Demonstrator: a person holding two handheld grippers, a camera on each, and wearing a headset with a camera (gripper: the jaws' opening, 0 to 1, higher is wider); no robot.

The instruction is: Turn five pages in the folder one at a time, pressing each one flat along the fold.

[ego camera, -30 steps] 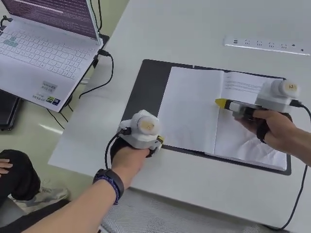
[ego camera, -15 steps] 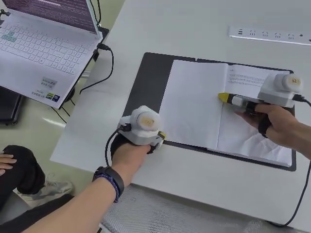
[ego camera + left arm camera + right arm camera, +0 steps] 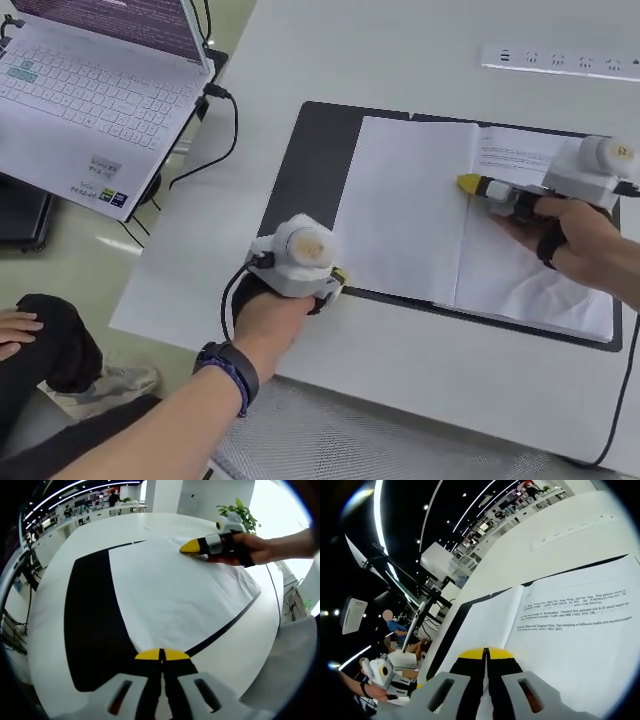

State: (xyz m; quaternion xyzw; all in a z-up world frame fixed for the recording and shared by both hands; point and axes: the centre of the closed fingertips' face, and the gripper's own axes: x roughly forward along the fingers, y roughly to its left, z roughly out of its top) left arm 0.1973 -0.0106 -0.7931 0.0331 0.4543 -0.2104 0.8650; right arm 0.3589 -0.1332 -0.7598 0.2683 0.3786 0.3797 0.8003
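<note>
A black folder (image 3: 305, 170) lies open on the white table, with a blank turned page (image 3: 400, 210) on the left and a printed, creased page (image 3: 530, 280) on the right. My right gripper (image 3: 468, 184) is shut, its yellow tip resting on the fold near the top of the pages; it also appears in the left gripper view (image 3: 190, 546). My left gripper (image 3: 338, 280) is shut and rests at the folder's near edge, its tips (image 3: 162, 654) by the blank page's bottom corner. In the right gripper view the shut tips (image 3: 486, 653) sit at the fold beside the printed page (image 3: 580, 625).
An open laptop (image 3: 90, 90) stands at the far left with a cable (image 3: 215, 130) running to it. A white power strip (image 3: 560, 60) lies at the table's back right. The table's front edge (image 3: 400, 400) is close to me.
The head view has shifted a little. Both grippers keep their places on the folder, the right tip still on the fold.
</note>
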